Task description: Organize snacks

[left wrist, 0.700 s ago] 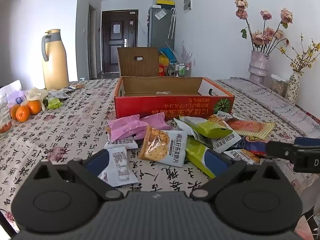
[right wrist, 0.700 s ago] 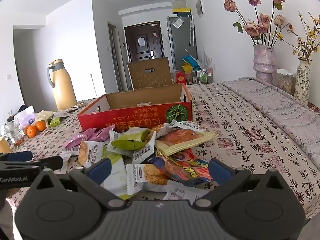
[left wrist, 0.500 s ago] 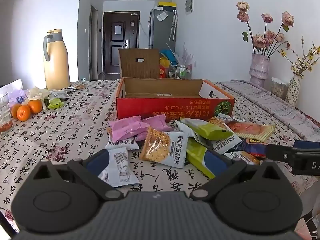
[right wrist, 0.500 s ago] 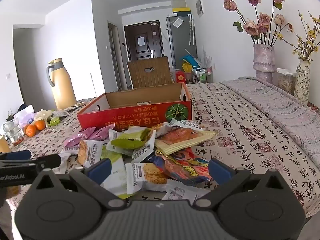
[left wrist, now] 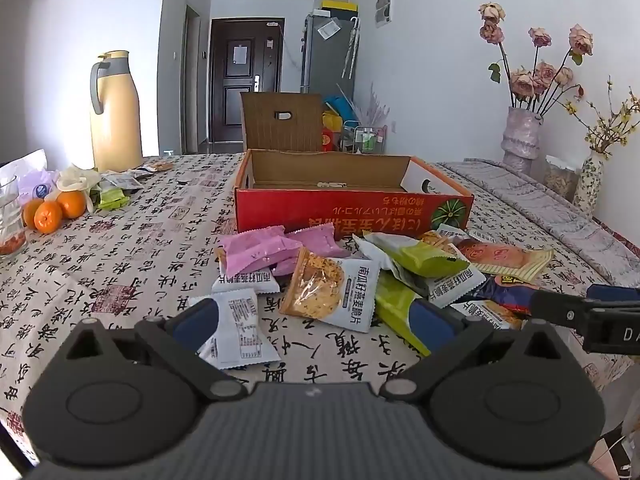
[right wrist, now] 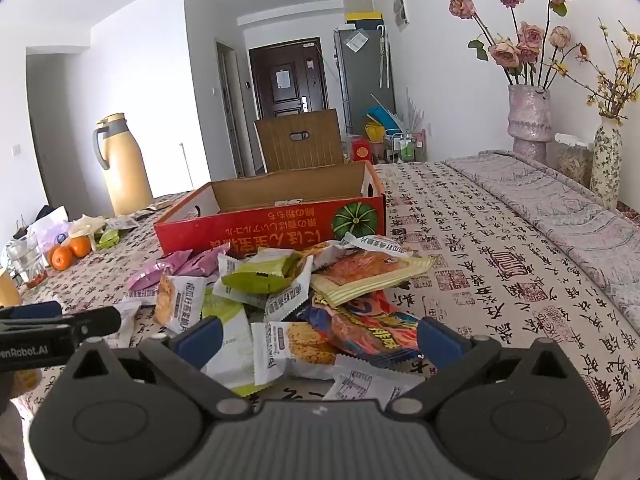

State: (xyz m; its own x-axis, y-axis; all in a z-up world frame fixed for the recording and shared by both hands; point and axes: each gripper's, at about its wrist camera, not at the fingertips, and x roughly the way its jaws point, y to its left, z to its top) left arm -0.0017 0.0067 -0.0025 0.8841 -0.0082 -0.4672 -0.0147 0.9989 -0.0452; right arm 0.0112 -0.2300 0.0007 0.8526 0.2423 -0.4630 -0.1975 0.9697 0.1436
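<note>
- Table (left wrist: 120, 248), covered by a cloth printed with black calligraphy and red seals; everything below is seen on it.
- Cardboard box (left wrist: 352, 216): red front with inverted print and a green pumpkin picture, brown inside, lid flap stood upright behind it. One box; its interior looks nearly bare.
- Yellow thermos jug (left wrist: 114, 112) with a grey handle, one, stood far left, well apart from the box.
- Two vases of flowers are seen at the far right: a mottled pink one (right wrist: 528, 120) with dried roses, and a slimmer patterned one (right wrist: 606, 164) with yellow sprigs.
- Snack pile (left wrist: 360, 272) is spread just in front of the box's red wall, packets overlapping. Roughly a dozen packets; exact total cannot be told because of overlap.
- By kind: two pink packets (left wrist: 260, 250) are clearly seen; two green-and-white ones (left wrist: 420, 258); several white cracker packets (left wrist: 332, 290); one flat yellow-edged pouch (right wrist: 368, 270); one red-and-blue crisp bag (right wrist: 360, 328).
- Left gripper (left wrist: 316, 320): jaws spread fully, nothing gripped; a white packet (left wrist: 236, 332) lies on the cloth beside its left pad.
- Right gripper (right wrist: 318, 338): jaws likewise wide apart, nothing clamped; held low over the near edge of the pile.
- Three oranges (left wrist: 54, 210) are grouped at the left edge.
</note>
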